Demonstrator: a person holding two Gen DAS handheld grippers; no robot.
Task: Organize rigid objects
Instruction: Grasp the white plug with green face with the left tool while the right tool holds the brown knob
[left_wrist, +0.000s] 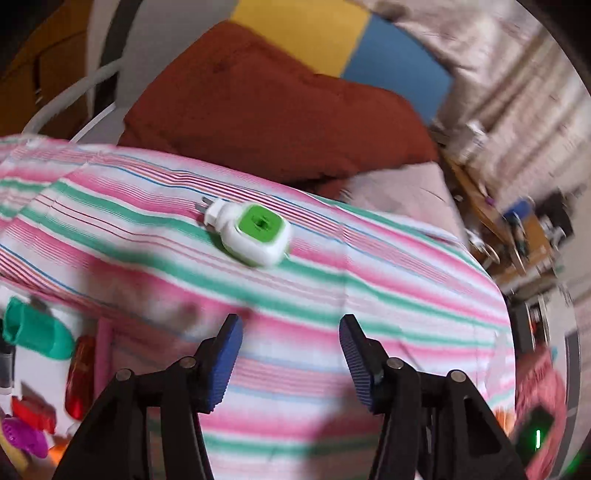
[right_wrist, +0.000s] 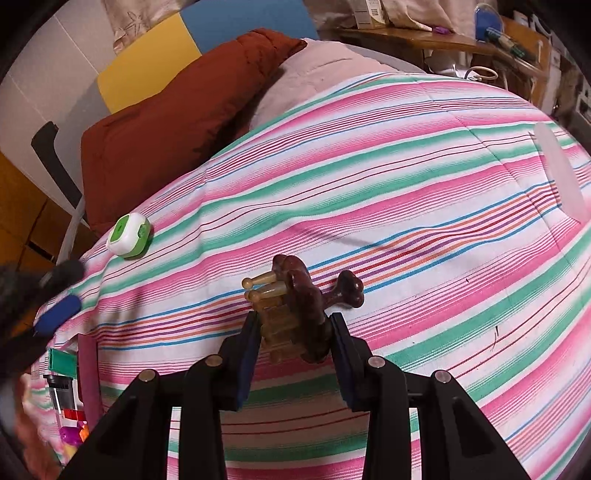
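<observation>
Your right gripper (right_wrist: 291, 328) has its jaws clamped on the brown wooden massager (right_wrist: 299, 314), held just above the striped bedspread (right_wrist: 406, 177). Left gripper (left_wrist: 290, 354) jaws are spread, gripping nothing; the green-white plug-in (left_wrist: 253, 232) lies ahead, well apart.

Pink, green and white striped sheet (right_wrist: 406, 177), green-and-white plug-in device (left_wrist: 255, 234), rust-brown cushion (left_wrist: 266, 107).

No words, brands or numbers can be read. Far beyond the fingers, a box (right_wrist: 365, 13) on the bench (right_wrist: 406, 38) seems to carry a barcode, too blurred to read.
</observation>
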